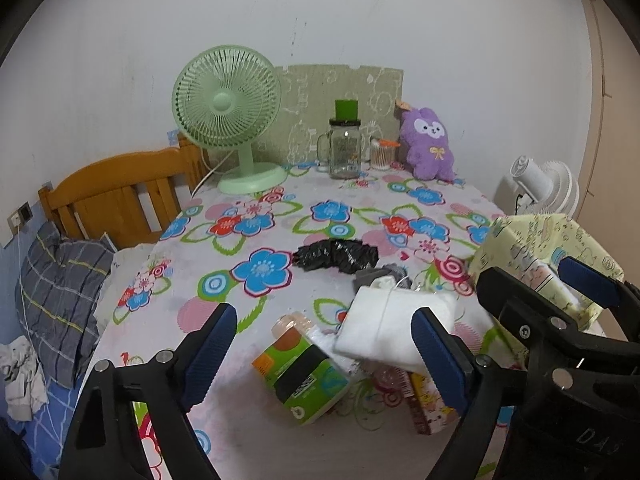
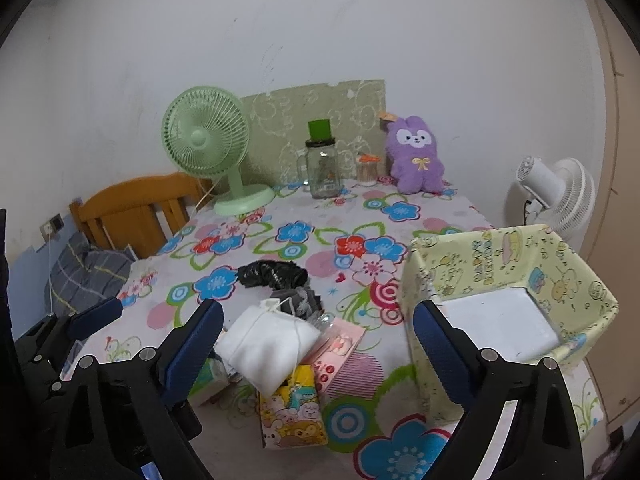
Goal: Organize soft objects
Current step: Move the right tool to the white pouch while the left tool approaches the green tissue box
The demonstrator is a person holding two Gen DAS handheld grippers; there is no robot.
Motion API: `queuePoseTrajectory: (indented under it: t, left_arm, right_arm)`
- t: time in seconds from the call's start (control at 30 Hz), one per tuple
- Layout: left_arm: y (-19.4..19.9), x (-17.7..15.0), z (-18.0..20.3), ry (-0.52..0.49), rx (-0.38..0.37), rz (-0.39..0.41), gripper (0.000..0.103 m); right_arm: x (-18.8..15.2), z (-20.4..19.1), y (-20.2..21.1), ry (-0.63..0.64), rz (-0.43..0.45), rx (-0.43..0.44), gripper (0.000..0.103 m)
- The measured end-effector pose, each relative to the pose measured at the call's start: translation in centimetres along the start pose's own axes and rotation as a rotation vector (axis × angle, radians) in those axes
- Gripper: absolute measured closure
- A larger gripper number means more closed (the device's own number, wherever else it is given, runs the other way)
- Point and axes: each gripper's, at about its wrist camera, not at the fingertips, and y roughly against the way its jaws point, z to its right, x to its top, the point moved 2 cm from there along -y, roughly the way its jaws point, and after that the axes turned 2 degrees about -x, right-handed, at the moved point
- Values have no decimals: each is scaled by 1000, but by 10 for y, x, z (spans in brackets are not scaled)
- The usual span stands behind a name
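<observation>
A pile of small items lies on the flowered tablecloth (image 1: 256, 272): a white face mask (image 1: 394, 330) (image 2: 268, 346), a green tissue pack (image 1: 306, 376), a cartoon tissue pack (image 2: 292, 416), a pink comb (image 2: 346, 358), grey cloth (image 2: 298, 300) and a black plastic bag (image 1: 336, 256) (image 2: 272, 274). A yellow fabric box (image 2: 508, 280) (image 1: 532, 240) stands open at the right. My left gripper (image 1: 324, 354) is open above the pile. My right gripper (image 2: 320, 350) is open, also over the pile, left of the box. A purple plush (image 1: 430, 144) (image 2: 416, 156) sits at the back.
A green desk fan (image 1: 228, 116), a glass jar (image 1: 344, 152) with a green lid and a small cotton swab jar (image 1: 382, 154) stand along the back wall. A white fan (image 2: 556, 192) is beyond the table's right edge. A wooden bed frame (image 1: 120, 196) and pillow (image 1: 60, 296) are at the left.
</observation>
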Motion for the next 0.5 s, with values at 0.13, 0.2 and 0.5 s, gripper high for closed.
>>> queuePoseTrajectory:
  t: [0.13,0.2,0.5]
  left_arm:
    - [-8,-6,-7,2,1,-25,16]
    - [-12,-8,-11,6,3,-38,16]
    - [-33,-17,-24,24,6,-89,16]
  right_arm:
    - [-5,-7,-10,9,-25,14,6]
    - [-7,-10,-16,14,-37,19,7]
    - [-14,-22,-39,32,-89,28,7]
